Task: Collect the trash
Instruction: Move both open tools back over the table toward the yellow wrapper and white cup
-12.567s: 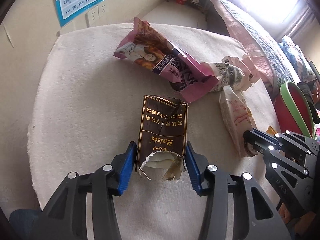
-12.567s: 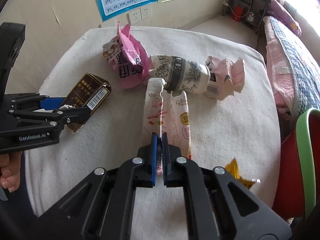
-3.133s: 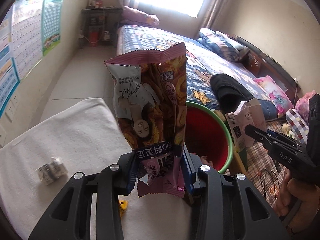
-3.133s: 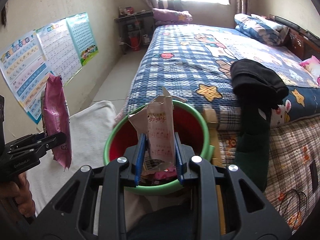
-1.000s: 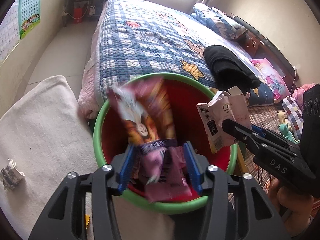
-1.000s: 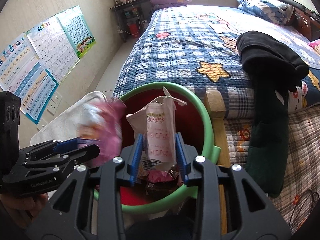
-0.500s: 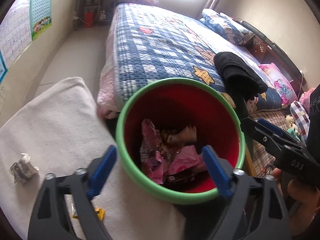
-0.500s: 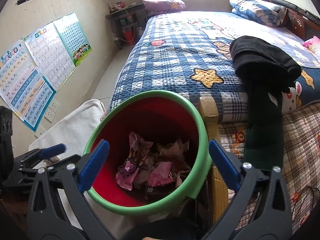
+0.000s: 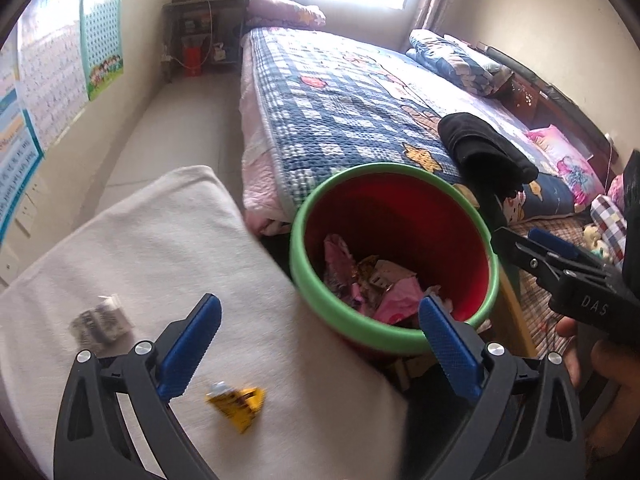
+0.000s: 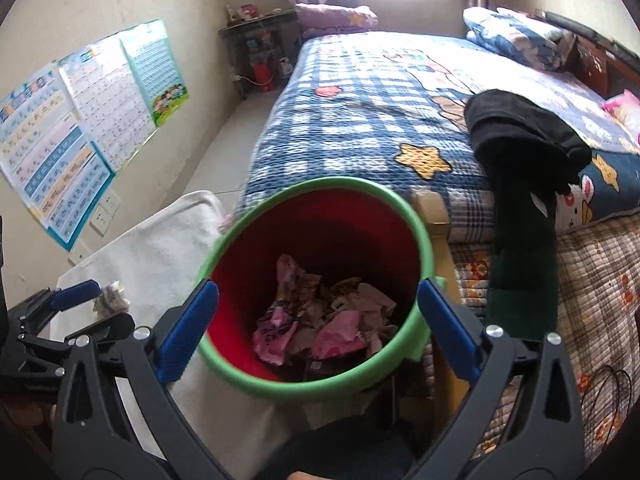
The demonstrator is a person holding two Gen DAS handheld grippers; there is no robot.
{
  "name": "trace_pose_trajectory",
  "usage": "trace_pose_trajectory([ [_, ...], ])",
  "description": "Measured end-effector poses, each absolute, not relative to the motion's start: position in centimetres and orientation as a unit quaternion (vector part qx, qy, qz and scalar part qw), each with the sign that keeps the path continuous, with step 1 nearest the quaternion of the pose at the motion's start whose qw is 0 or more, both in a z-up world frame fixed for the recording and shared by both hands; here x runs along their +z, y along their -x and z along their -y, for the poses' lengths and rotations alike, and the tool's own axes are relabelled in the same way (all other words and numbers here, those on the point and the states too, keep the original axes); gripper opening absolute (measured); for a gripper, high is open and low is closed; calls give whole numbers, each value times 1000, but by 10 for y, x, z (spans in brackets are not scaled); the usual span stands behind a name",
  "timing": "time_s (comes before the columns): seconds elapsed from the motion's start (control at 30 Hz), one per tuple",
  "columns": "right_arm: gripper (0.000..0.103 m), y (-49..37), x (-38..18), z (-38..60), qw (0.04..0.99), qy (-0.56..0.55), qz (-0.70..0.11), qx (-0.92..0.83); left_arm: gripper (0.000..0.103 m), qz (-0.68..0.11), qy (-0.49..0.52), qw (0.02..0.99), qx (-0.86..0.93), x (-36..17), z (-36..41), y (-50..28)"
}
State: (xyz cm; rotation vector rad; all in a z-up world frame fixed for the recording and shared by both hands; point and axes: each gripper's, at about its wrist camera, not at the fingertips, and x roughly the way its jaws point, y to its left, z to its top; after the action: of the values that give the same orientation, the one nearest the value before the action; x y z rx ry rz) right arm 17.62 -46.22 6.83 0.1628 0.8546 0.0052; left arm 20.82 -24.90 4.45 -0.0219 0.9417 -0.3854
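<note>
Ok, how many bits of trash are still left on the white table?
2. A crumpled grey-white wrapper lies near the table's left side, and a small yellow wrapper sits close to the near edge. The grippers block part of the table, so more may be hidden.

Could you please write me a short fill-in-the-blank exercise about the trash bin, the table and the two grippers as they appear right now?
1. The red bin has a rim coloured ____.
2. The crumpled pink wrappers lie inside the ____.
3. The yellow wrapper lies on the table's ____ cloth.
4. The right gripper and the left gripper both hold ____.

Missing words: green; bin; white; nothing
</note>
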Motion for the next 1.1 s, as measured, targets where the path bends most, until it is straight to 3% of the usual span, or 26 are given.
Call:
trace_pose_trajectory([
  [0.73,98,-129,42,311,881,-47,-452,128,95,-439,99,891,-61,35,72,-112],
  [1.1,98,-119,8,270,862,-13,-483,157,95,-447,108,887,-27,14,43,-99],
])
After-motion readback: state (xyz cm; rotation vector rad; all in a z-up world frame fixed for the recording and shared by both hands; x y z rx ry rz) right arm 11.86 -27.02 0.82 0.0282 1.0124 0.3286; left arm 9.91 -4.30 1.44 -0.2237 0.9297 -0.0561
